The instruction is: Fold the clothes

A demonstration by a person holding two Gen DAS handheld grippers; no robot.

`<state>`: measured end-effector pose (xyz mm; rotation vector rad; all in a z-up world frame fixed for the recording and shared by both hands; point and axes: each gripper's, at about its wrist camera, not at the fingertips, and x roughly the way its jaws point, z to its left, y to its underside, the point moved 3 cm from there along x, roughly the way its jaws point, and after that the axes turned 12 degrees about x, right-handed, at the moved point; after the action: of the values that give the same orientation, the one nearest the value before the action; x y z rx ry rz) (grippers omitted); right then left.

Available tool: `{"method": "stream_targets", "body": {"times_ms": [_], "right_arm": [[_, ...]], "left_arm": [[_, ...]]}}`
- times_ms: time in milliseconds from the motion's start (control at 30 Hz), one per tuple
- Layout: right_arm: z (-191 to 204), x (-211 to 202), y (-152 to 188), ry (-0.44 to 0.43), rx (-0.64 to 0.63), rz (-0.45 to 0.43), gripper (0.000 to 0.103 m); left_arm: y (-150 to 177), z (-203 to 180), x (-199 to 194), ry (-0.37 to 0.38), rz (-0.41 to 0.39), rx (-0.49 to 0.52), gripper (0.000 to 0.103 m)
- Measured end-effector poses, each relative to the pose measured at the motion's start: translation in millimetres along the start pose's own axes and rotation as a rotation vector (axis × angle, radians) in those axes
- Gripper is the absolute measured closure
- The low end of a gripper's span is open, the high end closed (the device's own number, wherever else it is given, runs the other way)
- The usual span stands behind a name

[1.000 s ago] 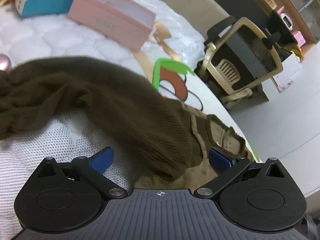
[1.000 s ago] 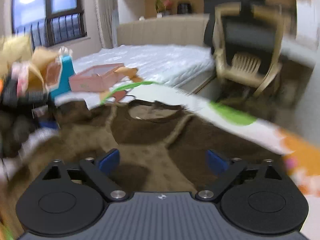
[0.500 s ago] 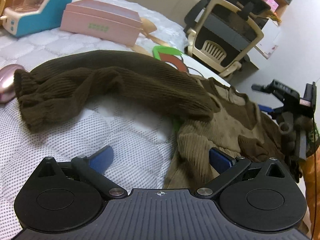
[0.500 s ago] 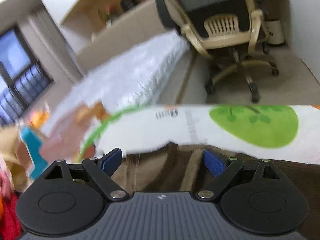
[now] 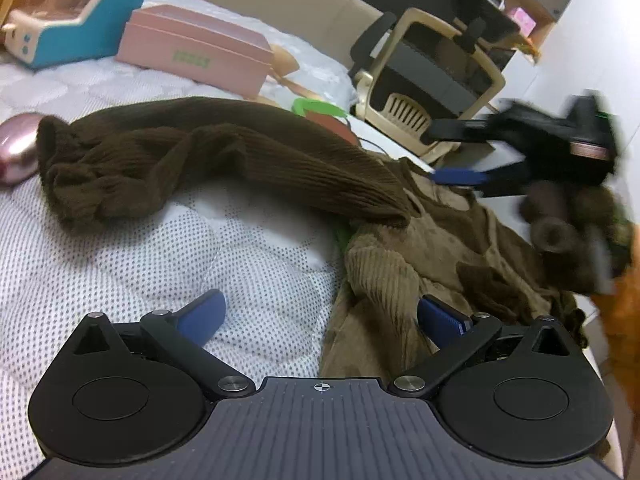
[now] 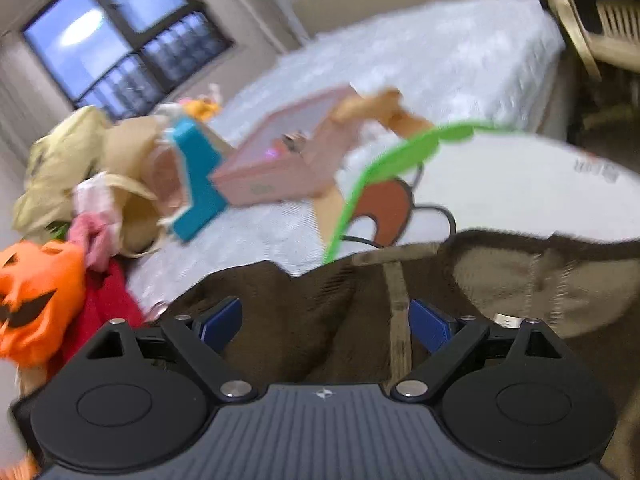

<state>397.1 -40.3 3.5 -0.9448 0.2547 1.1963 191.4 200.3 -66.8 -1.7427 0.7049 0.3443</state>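
While both grippers' fingers gape empty, brown sweater (image 5: 248,160) sprawls on white quilted bed (image 5: 120,264) — pink box (image 5: 192,52), chair (image 5: 424,80) behind.

A white quilted bed (image 5: 120,248) carries a pink box (image 5: 192,52) with a blue-and-white toy (image 5: 80,8) just beside it. A shiny pink ball (image 5: 16,148) lies at the left edge of the bed. Beyond the bed stands a beige chair (image 5: 432,80) with a black back. The right wrist view shows a window (image 6: 120,40), an orange pumpkin (image 6: 36,300) beside red cloth (image 6: 108,304), and a white mat (image 6: 500,184) with green and orange print.
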Motion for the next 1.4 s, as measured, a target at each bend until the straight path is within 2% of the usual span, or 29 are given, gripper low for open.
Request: {"method": "stream_targets", "body": {"times_ms": [67,100,133,167,233,300,433,500,567,633,767,900,967,1033,1067,1100,1133,1167,1200,1267,1400], "right_arm": [[-10,21,-7,0.037,0.022,0.015,0.012],[-16,27,-7,0.028,0.047,0.033,0.012],[-21,32,-7,0.014,0.076,0.053,0.011],[-27,37,-6,0.0,0.104,0.073,0.005],[-26,43,-8,-0.093,0.154,0.099,0.004],[-18,50,-16,-0.147,0.185,0.071,0.004],[-13,51,-34,-0.139,0.233,-0.085,0.004],[-19,54,-35,-0.13,0.27,-0.073,0.004],[-23,44,-26,-0.128,0.279,-0.045,0.004],[-24,23,-13,-0.113,0.236,-0.051,0.004],[-19,-44,20,-0.032,0.043,-0.175,0.004],[-27,-99,52,0.018,-0.054,-0.266,0.004],[-34,-124,67,0.019,-0.069,-0.299,0.004],[-42,-147,80,0.021,-0.082,-0.337,0.004],[-45,-158,86,0.023,-0.089,-0.356,0.004],[-50,-169,92,0.03,-0.094,-0.378,0.004],[-54,-180,98,0.039,-0.099,-0.4,0.004],[-59,-192,104,0.048,-0.104,-0.422,0.004],[-64,-203,108,0.058,-0.106,-0.441,0.004],[-75,-225,116,0.083,-0.107,-0.479,0.004],[-102,-257,121,0.148,-0.078,-0.535,0.004]], "left_arm": [[2,0,-2,0.005,-0.008,-0.001,0.0],[3,0,-3,0.008,-0.011,-0.001,0.0],[4,0,-4,0.01,-0.015,-0.001,0.0],[5,0,-5,0.013,-0.019,-0.002,0.0],[7,0,-6,0.018,-0.026,-0.002,0.0],[9,0,-8,0.023,-0.034,-0.003,0.0],[10,-3,-8,0.014,-0.031,0.008,0.0],[9,-3,-9,0.006,-0.026,0.006,0.0],[3,2,-12,0.003,-0.025,-0.053,0.0],[-4,7,-17,-0.002,-0.029,-0.122,0.0],[-20,37,-26,-0.057,-0.093,-0.406,0.0],[-33,66,-12,-0.139,-0.107,-0.673,0.001],[-42,73,-3,-0.203,-0.129,-0.746,0.004],[-53,76,5,-0.313,-0.157,-0.725,0.025],[-59,76,10,-0.37,-0.167,-0.697,0.052],[-66,73,15,-0.428,-0.172,-0.627,0.065],[-72,69,19,-0.483,-0.175,-0.554,0.071],[-79,61,21,-0.524,-0.175,-0.465,0.084],[-88,48,23,-0.552,-0.18,-0.364,0.087],[-109,17,21,-0.54,-0.218,-0.217,0.087],[-160,-69,16,-0.386,-0.341,0.037,0.088]]}}
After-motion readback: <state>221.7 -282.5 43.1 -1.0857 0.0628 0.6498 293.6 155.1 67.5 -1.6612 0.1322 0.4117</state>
